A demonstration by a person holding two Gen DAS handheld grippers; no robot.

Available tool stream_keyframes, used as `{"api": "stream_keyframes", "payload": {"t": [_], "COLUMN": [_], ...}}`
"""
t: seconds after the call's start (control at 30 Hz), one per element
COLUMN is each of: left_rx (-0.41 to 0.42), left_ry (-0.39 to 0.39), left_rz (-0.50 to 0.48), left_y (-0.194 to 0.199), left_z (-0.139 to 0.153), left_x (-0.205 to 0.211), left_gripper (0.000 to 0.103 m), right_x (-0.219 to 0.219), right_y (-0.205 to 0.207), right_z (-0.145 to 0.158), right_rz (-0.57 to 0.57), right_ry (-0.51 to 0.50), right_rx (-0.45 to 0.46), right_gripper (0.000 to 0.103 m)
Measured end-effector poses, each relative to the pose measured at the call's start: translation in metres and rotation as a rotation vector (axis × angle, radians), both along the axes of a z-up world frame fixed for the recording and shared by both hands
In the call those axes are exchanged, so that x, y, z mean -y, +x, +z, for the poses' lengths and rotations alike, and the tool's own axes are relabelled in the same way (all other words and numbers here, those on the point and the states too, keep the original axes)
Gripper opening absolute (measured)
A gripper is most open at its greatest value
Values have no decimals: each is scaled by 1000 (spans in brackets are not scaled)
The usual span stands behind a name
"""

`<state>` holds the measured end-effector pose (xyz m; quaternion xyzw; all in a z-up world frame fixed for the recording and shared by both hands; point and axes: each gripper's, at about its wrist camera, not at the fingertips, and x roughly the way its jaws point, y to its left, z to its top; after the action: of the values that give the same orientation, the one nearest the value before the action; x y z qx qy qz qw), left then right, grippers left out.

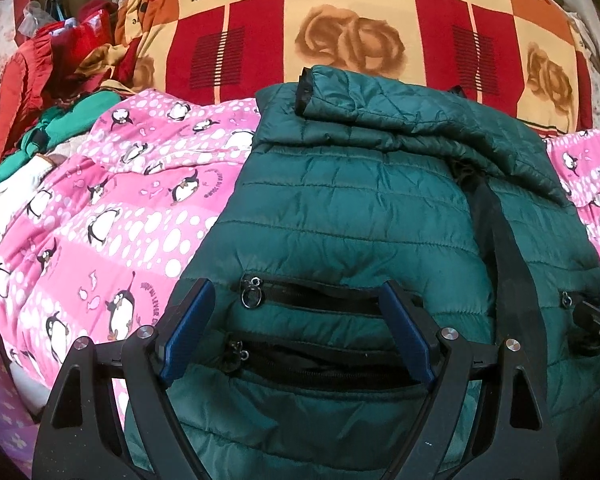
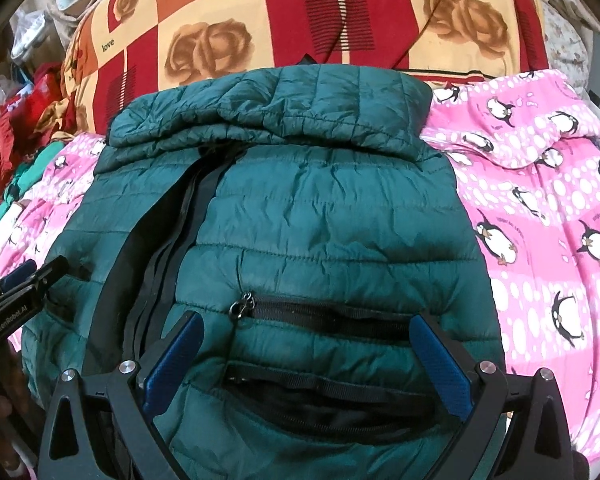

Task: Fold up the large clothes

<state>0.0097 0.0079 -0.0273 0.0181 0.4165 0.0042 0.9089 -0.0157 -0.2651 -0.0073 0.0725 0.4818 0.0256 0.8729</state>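
- A dark green quilted puffer jacket [image 1: 360, 216] lies flat on a pink penguin-print sheet [image 1: 112, 216], with its hem end nearest both tools and the far end toward the back of the bed.
- Its sleeves are folded in across the upper part; one sleeve [image 1: 380, 108] lies crosswise over the chest, its black cuff [image 1: 305, 90] pointing left in the left wrist view.
- A black front zipper band [image 2: 172, 224] runs lengthwise down the jacket, partly open, with dark lining showing.
- Two black pocket zippers sit one behind the other on each front panel; the silver pull ring [image 1: 252, 294] of one shows clearly.
- The left gripper [image 1: 300, 328] hangs just over the left pocket area with its blue-padded fingers spread wide, holding nothing.
- The right gripper [image 2: 304, 360] is likewise spread apart over the right pocket area, empty; whether either tool touches the fabric I cannot tell.
- Each tool shows at the edge of the other's view, near the jacket's middle.
- Behind the jacket lies a blanket [image 1: 380, 20] checked in red, orange and cream, with brown roses and the word "love".
- To the far left is a heap of loose clothes [image 1: 60, 80], red and green, touching the sheet's edge and clear of the jacket.
- Nothing lies on top of the jacket itself.
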Motion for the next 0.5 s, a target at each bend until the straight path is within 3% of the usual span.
{"api": "stream_keyframes", "payload": {"t": [0.5], "left_rx": [-53], "left_ry": [3], "left_rz": [-20], "left_y": [0], "left_z": [-4], "left_x": [-11], "left_gripper": [84], "right_x": [-1], "right_y": [0], "right_z": [1], "right_rz": [-2], "right_ry": [-6], "right_rx": [-21], "right_gripper": [103]}}
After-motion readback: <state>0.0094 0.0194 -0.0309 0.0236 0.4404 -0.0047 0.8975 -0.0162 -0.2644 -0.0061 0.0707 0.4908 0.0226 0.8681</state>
